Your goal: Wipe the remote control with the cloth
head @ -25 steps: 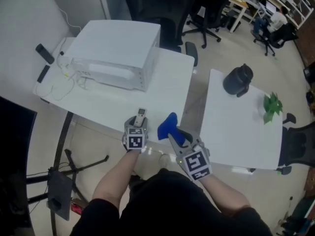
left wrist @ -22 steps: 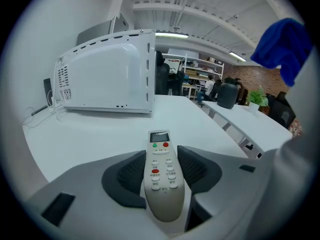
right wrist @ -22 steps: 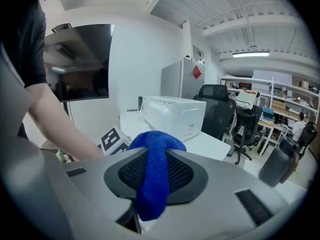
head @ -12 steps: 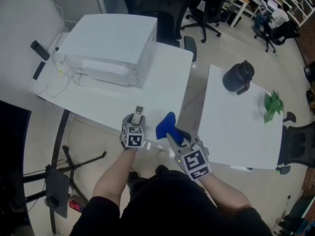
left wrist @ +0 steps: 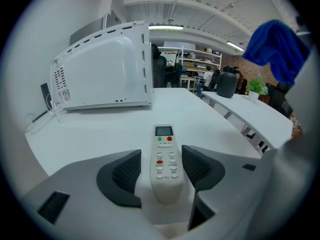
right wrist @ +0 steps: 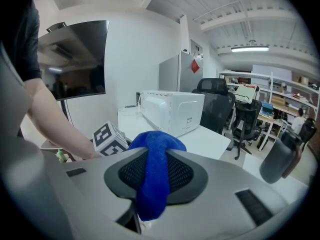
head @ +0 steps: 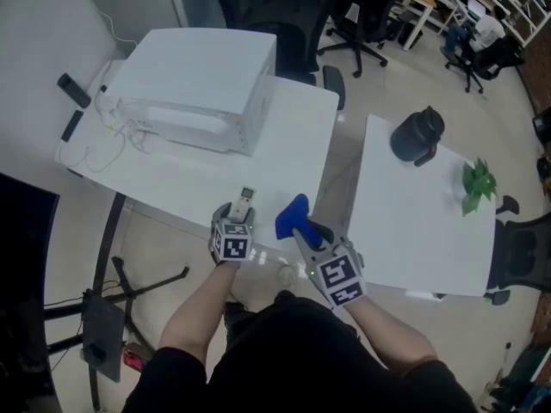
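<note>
In front of the white microwave (head: pixel 194 89), the remote control (head: pixel 246 199) lies on the worktop (head: pixel 284 162) between the left tongs (left wrist: pixel 161 159), whose jaws are opening, pads clear of it. Beside it, the right tongs (right wrist: pixel 156 171) clench the blue cloth (right wrist: pixel 155 189).

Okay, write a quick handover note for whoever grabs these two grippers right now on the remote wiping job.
Left gripper: jaws opening, one on each side of the white remote control, pads not pressing on it.
Right gripper: shut on the blue cloth, held up off the table to the remote's right, not touching it.
Remote: lies flat, buttons up, near the front edge of the white table.
Done: cloth is in hand. Whether any wiping has happened does not show.
Left: bring the cloth down onto the remote and wipe it, probably steadying it with the left gripper.
</note>
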A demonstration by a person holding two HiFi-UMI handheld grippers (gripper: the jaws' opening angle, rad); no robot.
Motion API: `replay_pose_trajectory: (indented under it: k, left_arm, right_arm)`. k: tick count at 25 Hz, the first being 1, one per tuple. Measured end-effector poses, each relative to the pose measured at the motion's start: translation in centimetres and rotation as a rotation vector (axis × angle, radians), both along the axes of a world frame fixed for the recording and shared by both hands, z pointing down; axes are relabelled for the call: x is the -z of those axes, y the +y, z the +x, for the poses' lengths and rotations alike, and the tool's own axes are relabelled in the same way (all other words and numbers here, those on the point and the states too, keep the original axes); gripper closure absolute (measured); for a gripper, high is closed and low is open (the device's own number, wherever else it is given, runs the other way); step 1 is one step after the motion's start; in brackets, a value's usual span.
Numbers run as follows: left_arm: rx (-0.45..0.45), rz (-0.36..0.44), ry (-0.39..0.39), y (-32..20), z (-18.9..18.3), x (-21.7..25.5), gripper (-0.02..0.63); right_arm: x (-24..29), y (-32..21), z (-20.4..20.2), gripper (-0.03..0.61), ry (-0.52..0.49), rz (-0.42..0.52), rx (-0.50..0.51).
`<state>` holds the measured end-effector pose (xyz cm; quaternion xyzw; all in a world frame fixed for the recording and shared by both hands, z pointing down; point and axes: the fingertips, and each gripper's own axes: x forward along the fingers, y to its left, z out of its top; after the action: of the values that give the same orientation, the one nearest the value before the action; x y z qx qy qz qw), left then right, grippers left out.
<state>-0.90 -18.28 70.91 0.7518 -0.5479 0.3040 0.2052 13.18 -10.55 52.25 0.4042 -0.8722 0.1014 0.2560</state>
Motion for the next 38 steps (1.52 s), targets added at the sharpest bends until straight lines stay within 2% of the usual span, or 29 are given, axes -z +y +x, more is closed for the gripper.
replay_pose_trajectory:
  k: [5, 11, 19, 23, 30, 34, 38]
  left_arm:
    - [0.008, 0.035, 0.059, 2.3, -0.9, 3.1, 0.353]
    - [-0.034, 0.057, 0.123, 6.2, -0.3, 6.7, 0.353]
    - [-0.052, 0.076, 0.147, 9.5, -0.9, 9.4, 0.353]
    - [-0.049, 0.078, 0.141, 9.9, -1.5, 9.5, 0.353]
    - [-0.055, 0.099, 0.146, 9.7, -1.3, 10.4, 0.353]
    - [-0.059, 0.139, 0.167, 9.1, -1.3, 12.2, 0.353]
    - [-0.109, 0.236, 0.164, 8.3, -1.0, 16.2, 0.353]
  right_arm:
    - [-4.8, -1.2, -0.3, 0.482, 0.083, -0.054, 0.009]
    - [-12.4, -3.3, -0.6, 0.48, 0.198, -0.142, 0.013]
    - [-17.3, -4.7, -0.4, 0.474, 0.285, -0.215, 0.001]
    - [-17.3, -4.4, -1.6, 0.452, 0.273, -0.234, 0.027]
    - [-17.3, -3.8, -1.4, 0.32, 0.258, -0.268, 0.039]
    - [-13.5, -3.9, -0.8, 0.307, 0.196, -0.194, 0.006]
    - [-5.9, -3.2, -1.7, 0.307, 0.04, -0.091, 0.002]
